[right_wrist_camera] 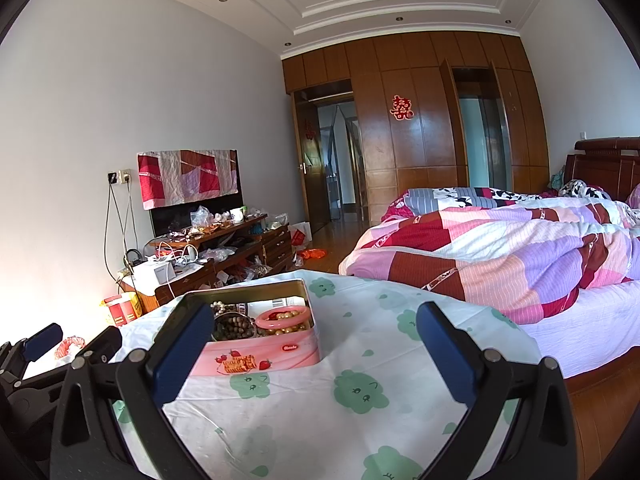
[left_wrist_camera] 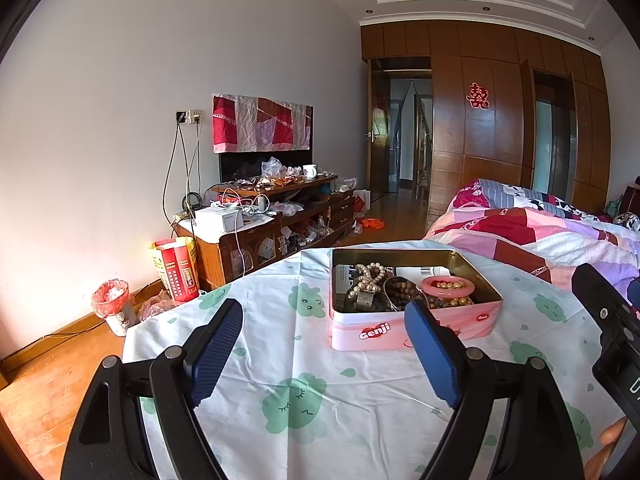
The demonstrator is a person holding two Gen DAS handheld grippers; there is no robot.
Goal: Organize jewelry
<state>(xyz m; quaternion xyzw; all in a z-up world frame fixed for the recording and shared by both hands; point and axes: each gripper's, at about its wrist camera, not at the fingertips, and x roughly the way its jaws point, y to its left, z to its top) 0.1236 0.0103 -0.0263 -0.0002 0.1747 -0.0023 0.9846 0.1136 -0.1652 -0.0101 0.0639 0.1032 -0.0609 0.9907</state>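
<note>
An open pink tin (left_wrist_camera: 416, 330) stands on a table covered with a white cloth with green prints (left_wrist_camera: 296, 400). Inside lie a pearl necklace (left_wrist_camera: 370, 274), a pink bangle (left_wrist_camera: 447, 286), brown bead strings (left_wrist_camera: 400, 290) and gold beads (left_wrist_camera: 456, 302). My left gripper (left_wrist_camera: 324, 350) is open and empty, a little in front of the tin. My right gripper (right_wrist_camera: 316, 344) is open and empty, with the tin (right_wrist_camera: 260, 354) behind its left finger. The bangle (right_wrist_camera: 283, 318) and brown beads (right_wrist_camera: 234, 326) show there too.
A bed with a patchwork quilt (right_wrist_camera: 500, 248) lies to the right of the table. A cluttered wooden TV cabinet (left_wrist_camera: 276, 216) stands along the left wall, with a red-lined bin (left_wrist_camera: 114, 306) and a snack box (left_wrist_camera: 176, 268) on the floor.
</note>
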